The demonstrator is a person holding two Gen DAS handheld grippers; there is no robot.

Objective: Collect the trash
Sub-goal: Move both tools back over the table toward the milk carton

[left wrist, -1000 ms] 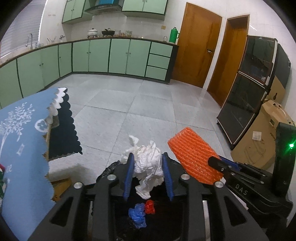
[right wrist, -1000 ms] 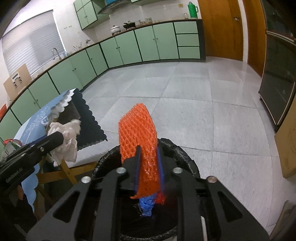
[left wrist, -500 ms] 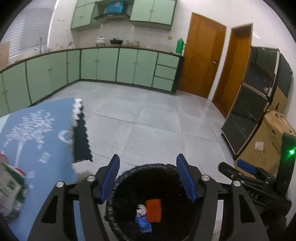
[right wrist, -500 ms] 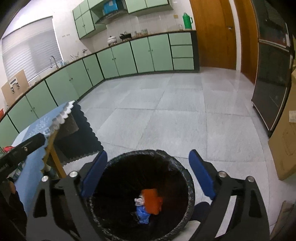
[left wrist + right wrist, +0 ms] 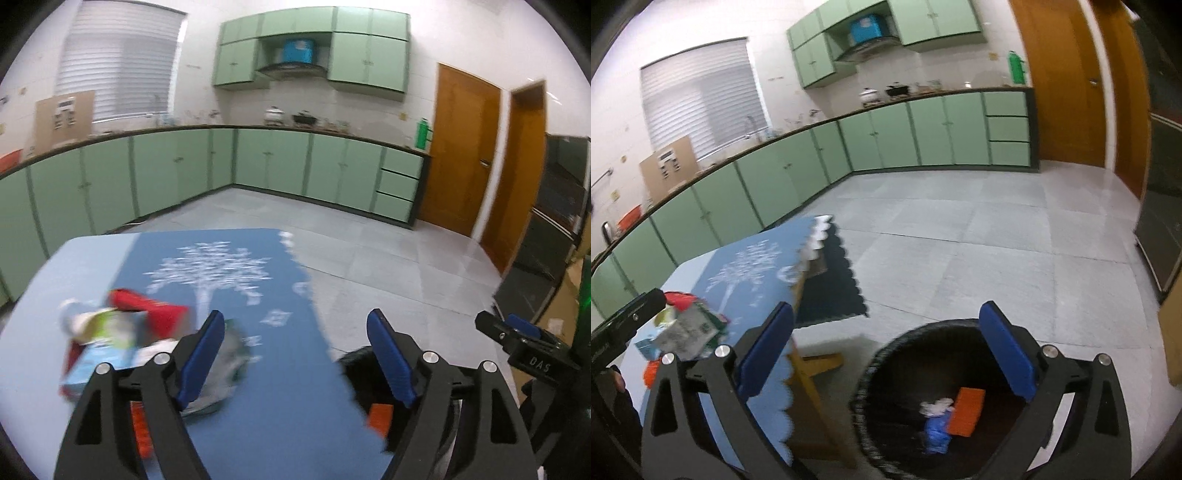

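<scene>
My left gripper (image 5: 295, 356) is open and empty above the blue tablecloth (image 5: 221, 266). A pile of trash (image 5: 118, 332), a red packet and pale cartons, lies on the cloth just left of its left finger. My right gripper (image 5: 886, 354) is open and empty above the black-lined trash bin (image 5: 879, 369). Inside the bin lie the orange foam net (image 5: 966, 410), the white tissue (image 5: 936, 406) and a blue wrapper (image 5: 936, 435). The bin edge (image 5: 354, 362) and the net (image 5: 380, 421) show in the left wrist view. The trash pile (image 5: 687, 328) shows at left in the right wrist view.
The table stands left of the bin, with wooden legs (image 5: 812, 369) beside it. Green cabinets (image 5: 258, 166) line the far walls. Wooden doors (image 5: 465, 147) and a dark fridge (image 5: 1163, 206) stand to the right, a cardboard box (image 5: 569, 302) beside it.
Both grippers opened and dropped the tissue and the orange net into the bin. The left gripper has since swung left over the table; the right one has turned slightly left.
</scene>
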